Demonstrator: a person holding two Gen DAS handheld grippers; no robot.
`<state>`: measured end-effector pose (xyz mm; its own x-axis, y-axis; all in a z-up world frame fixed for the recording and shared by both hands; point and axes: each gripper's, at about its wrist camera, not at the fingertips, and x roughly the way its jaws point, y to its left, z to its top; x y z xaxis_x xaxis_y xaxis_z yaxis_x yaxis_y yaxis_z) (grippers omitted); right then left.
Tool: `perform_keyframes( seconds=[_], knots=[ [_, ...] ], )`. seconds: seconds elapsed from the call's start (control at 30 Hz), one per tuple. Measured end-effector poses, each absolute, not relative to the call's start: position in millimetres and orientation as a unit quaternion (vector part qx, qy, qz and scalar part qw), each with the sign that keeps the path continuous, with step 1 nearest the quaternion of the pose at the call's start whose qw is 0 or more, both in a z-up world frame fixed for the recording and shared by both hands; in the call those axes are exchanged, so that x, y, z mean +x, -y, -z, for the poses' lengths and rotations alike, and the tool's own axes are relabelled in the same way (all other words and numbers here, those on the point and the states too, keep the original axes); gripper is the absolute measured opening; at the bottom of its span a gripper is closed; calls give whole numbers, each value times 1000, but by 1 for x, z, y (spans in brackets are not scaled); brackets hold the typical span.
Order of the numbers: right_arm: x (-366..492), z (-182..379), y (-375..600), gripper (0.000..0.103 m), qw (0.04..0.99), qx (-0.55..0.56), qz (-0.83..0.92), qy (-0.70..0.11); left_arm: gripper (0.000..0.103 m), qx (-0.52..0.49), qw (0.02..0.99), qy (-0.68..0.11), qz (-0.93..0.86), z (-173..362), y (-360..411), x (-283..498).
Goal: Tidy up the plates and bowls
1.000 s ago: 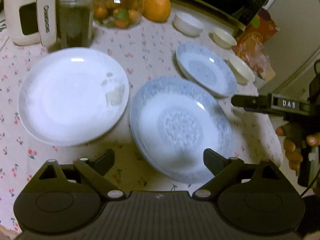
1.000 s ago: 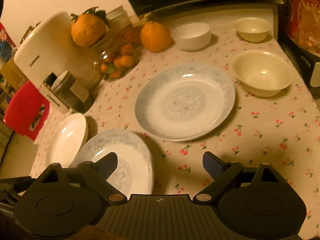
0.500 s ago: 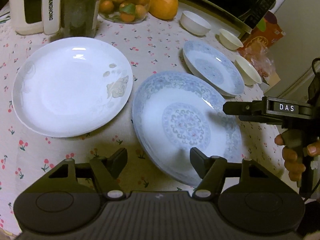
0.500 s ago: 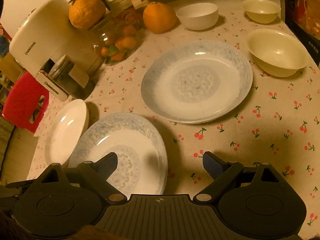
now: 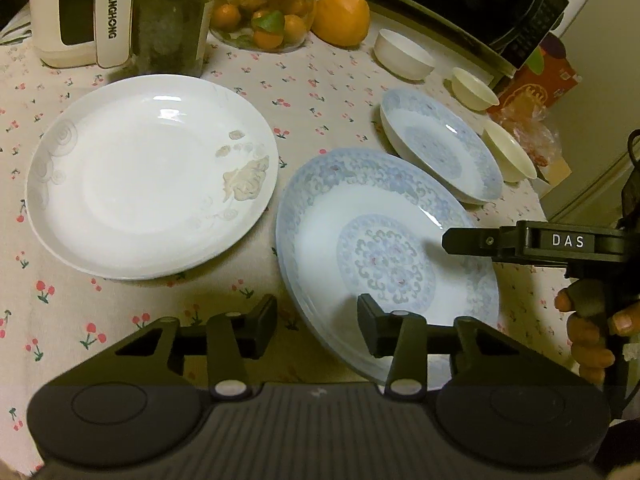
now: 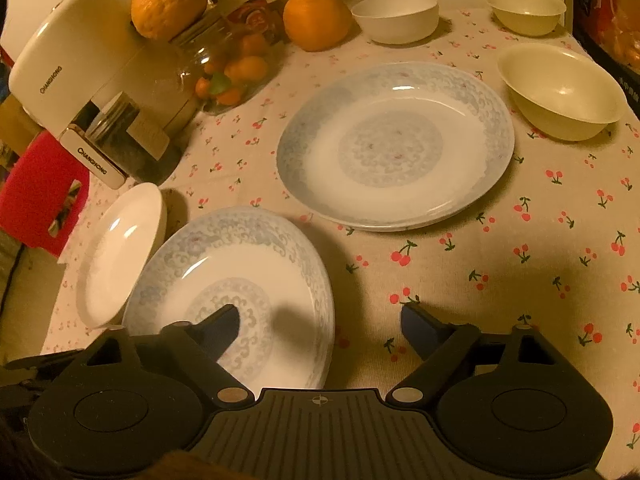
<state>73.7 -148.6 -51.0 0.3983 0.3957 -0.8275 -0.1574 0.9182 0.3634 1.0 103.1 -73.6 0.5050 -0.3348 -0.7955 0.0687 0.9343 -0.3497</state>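
on the counter, under a cherry-print cloth, the left hand-held gripper straddles the near rim of the large blue-patterned plate; its jaws have just been closing, pads not yet pressing. the right hand-held gripper hangs released over the same plate's opposite edge. a white plate lies just beside.

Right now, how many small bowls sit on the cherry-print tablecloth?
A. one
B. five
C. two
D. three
D: one white bowl beside the orange, a small cream bowl behind, and a larger cream bowl right of the blue-patterned plate.
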Motion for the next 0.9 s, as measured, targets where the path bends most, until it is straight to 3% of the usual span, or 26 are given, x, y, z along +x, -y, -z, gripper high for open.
perform_keyframes(
  seconds=[0.37, 0.67, 0.9],
  knots=[
    [74, 51, 147, 44, 836, 93, -161, -516, 20, -112, 867, -474, 111, 74, -100, 2],
    [72, 50, 143, 18, 839, 83, -174, -509, 16, -101, 870, -470, 109, 73, -100, 1],
    [70, 45, 142, 18, 845, 76, -179, -498, 14, -99, 870, -470, 109, 72, -101, 0]
  ],
)
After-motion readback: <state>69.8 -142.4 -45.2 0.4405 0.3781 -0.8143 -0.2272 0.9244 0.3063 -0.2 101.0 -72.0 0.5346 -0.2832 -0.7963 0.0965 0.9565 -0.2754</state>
